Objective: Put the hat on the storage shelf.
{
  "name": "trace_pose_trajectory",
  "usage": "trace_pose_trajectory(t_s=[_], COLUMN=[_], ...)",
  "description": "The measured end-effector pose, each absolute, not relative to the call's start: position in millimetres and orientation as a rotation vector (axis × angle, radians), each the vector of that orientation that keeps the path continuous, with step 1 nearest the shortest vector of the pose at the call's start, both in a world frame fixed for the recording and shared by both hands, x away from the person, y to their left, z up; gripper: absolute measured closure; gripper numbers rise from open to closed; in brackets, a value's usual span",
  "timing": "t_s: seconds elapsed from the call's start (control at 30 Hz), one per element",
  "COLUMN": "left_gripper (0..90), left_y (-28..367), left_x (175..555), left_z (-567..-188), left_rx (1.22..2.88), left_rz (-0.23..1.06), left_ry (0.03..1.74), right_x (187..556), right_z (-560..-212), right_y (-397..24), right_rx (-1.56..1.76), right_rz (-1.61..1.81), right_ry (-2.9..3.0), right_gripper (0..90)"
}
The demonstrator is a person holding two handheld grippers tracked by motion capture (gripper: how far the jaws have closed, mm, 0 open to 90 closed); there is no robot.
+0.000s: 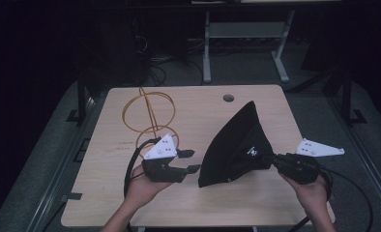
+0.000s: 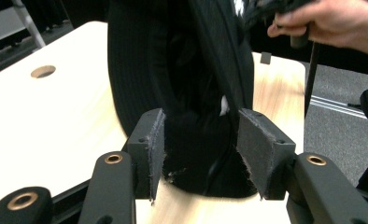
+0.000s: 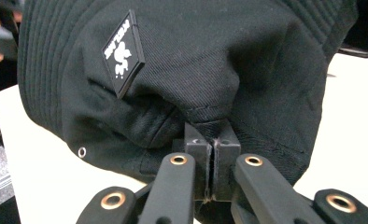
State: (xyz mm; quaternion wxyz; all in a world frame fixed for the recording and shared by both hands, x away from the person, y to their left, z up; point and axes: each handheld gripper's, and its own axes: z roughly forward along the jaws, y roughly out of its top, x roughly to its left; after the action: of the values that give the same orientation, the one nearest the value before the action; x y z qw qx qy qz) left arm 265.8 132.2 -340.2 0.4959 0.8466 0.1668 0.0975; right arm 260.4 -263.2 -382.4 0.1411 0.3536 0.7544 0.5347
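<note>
Right gripper view shows right gripper (image 3: 213, 175) fingers clamped on the black hat (image 3: 196, 70); left gripper (image 2: 201, 154) fingers gape wide.

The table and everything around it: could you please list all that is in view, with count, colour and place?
Hat: one, black, with a small black-and-white patch, held up off the middle-right of the table by its crown.
Wire hoop stand: one, orange-yellow, on the table's far left.
Table: one, light wood, with a round hole near its far edge.
Desk frame: one, grey, on the floor beyond the table.
Cables: several, dark, on the floor at the back.
Right tool: one, black, shut on the hat's crown.
Left tool: one, black, open, just left of the hat's brim.
Hands: two, at the near edge, each holding a tool.
</note>
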Motion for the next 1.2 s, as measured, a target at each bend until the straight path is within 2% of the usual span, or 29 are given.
trace_pose_trajectory(t_s=[0.57, 0.87, 1.2], left_gripper=[44.5, 43.0, 42.6], left_y=[159.8, 167.2, 167.8], left_x=[260.9, 254.5, 251.1], left_z=[-387.3, -396.5, -402.7], left_rx=[2.071, 2.081, 2.076], left_rz=[0.255, 0.278, 0.280], left_ry=[0.481, 0.458, 0.453], right_x=[277.7, 288.3, 294.1], right_z=[-353.5, -326.7, -313.9], right_y=[-265.0, -258.6, -254.5], right_rx=[1.062, 1.082, 1.084], right_rz=[1.553, 1.555, 1.644], right_ry=[2.257, 2.278, 2.249], right_gripper=[88.1, 87.9, 88.0])
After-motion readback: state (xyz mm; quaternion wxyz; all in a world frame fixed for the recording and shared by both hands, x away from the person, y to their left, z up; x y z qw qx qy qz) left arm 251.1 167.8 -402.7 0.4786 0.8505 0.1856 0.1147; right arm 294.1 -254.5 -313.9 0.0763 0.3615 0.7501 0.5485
